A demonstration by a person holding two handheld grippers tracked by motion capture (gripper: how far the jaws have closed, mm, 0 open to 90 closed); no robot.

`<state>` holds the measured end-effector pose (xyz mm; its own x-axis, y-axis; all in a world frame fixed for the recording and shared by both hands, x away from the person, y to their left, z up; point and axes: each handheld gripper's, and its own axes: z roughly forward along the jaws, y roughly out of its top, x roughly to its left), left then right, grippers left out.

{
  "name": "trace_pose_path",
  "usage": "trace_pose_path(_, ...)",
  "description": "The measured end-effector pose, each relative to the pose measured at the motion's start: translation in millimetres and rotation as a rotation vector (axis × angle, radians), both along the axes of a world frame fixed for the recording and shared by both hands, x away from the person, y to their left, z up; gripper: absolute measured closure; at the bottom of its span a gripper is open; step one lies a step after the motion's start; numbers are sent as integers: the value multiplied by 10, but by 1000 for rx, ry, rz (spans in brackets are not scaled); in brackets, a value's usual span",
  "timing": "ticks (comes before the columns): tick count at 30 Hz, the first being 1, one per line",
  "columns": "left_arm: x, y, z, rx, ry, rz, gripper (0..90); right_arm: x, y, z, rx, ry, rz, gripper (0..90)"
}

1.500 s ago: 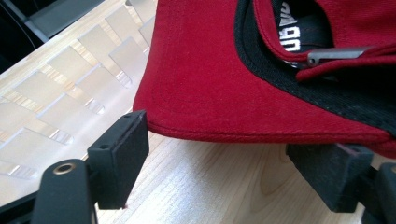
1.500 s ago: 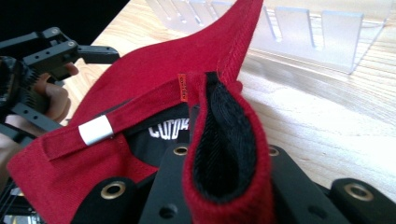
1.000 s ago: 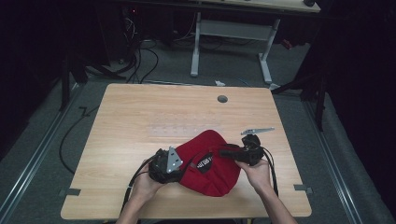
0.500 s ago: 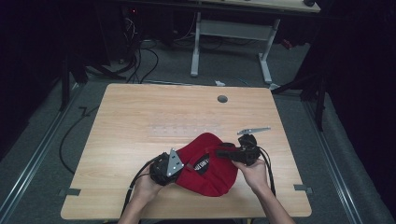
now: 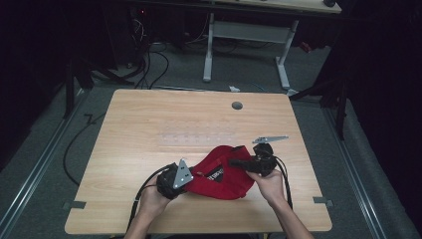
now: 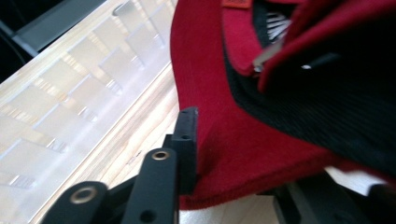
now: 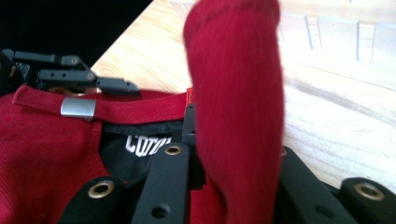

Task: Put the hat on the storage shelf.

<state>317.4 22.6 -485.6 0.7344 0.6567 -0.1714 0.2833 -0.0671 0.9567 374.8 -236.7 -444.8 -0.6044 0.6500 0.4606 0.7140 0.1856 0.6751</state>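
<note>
Red cap [image 5: 219, 174]; pale wood table [image 5: 149, 129]

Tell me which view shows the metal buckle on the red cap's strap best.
The right gripper view: the buckle sits sharp on the cap's strap. The left gripper view shows a blurred glint of it; from the high view it is too small to tell.

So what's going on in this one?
A person at a wooden table is working a red cap with a hand-held tool in each hand. The left tool has just been closing its jaws around the cap's near-left edge. The right tool has a fold of the red fabric between its jaws at the cap's far-right side, and those jaws have just been opening a little. The cap lies crumpled on the table between the two hands.
</note>
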Motion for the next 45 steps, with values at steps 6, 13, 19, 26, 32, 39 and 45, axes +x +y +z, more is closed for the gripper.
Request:
trace_pose_path(6,-42,4,54,26,14,-46,794,27,-31,16,23,-11,-29,690)
trace_pose_path(13,-90,7,63,40,44,-86,857,56,-223,86,103,-57,-130,523)
trace_pose_path(19,-80,55,125,9,75,-79,858,55,-345,118,110,-77,-162,465)
trace_pose_path(26,-91,108,129,-10,87,-68,857,-25,-529,124,243,-139,-226,438)
trace_pose_path(32,-28,266,184,-84,105,-9,856,-16,-621,100,209,-175,-269,430)
trace_pose_path(39,80,367,259,-153,130,40,855,4,-537,-282,-32,-165,-304,432)
trace_pose_path(45,174,420,288,-204,156,75,855,-27,-428,-609,-232,-193,-327,433)
